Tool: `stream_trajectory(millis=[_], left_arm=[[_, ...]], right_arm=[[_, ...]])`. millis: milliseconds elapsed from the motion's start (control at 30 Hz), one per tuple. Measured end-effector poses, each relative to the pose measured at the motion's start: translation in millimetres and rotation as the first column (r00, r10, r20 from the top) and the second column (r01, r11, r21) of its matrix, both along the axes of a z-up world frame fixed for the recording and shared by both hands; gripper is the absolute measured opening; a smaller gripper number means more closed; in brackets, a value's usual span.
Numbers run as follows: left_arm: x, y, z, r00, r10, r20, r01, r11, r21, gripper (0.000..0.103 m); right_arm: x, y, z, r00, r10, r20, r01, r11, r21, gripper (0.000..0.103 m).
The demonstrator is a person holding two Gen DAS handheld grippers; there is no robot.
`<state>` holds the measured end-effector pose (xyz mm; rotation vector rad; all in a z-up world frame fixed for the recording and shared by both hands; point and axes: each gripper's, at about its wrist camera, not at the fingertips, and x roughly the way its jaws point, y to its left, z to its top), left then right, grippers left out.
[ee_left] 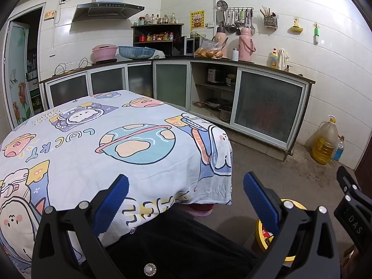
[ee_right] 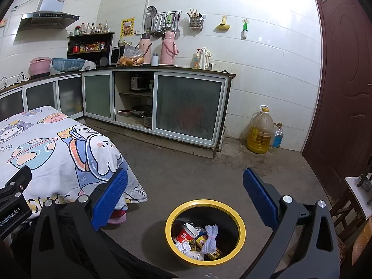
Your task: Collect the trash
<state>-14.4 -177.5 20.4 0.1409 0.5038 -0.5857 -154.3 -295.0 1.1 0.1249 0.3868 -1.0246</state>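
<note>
A yellow-rimmed black trash bin (ee_right: 241, 230) stands on the concrete floor, below my right gripper (ee_right: 184, 197). It holds several pieces of trash: a red cup (ee_right: 187, 232), a blue cloth bundle (ee_right: 210, 238), wrappers. My right gripper is open and empty above the bin. My left gripper (ee_left: 186, 200) is open and empty, over the near corner of the table with the cartoon cloth (ee_left: 93, 139). The bin (ee_left: 259, 226) shows partly behind the left gripper's right finger. No trash shows on the cloth.
Kitchen counter with glass-door cabinets (ee_right: 188, 109) runs along the back wall. An oil jug (ee_right: 259, 131) and a bottle (ee_right: 276, 137) stand in the corner by a brown door (ee_right: 344, 81). A person's dark-clothed lap (ee_left: 186, 244) lies below the table edge.
</note>
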Motion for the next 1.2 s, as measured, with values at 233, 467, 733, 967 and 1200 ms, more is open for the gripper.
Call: stream_trajectory(millis=[233,467,733,967,1200], left_arm=[[0.2,0.2,-1.2,1.0,0.0,-0.002,0.0,1.0,-0.001,0.095],[0.7,0.5,-2.2,1.0,-0.002,-0.004,0.002,1.0,0.001,0.095],[0.9,1.3,-3.9,1.0,-0.002,-0.009,0.002,1.0,0.003,0.095],[1.2,1.5,-3.7,1.0,-0.004,-0.01,0.004,1.0,0.004,0.095],[1.8,2.1,-4.4,1.0,-0.008,-0.012,0.008,1.0,0.005,0.095]], right_arm=[[0.2,-0.3,0.5,1.0,-0.001,0.0,0.001,1.0,0.001,0.095],[0.3,-0.6,0.9,1.0,0.0,0.0,0.0,1.0,0.001,0.095],[-0.3,-0.5,0.8,1.0,0.0,0.0,0.0,1.0,0.001,0.095],[-0.1,-1.0,1.4,1.0,0.0,0.0,0.0,1.0,0.001,0.095],[-0.1,-1.1,1.4,1.0,0.0,-0.001,0.0,1.0,0.002,0.095]])
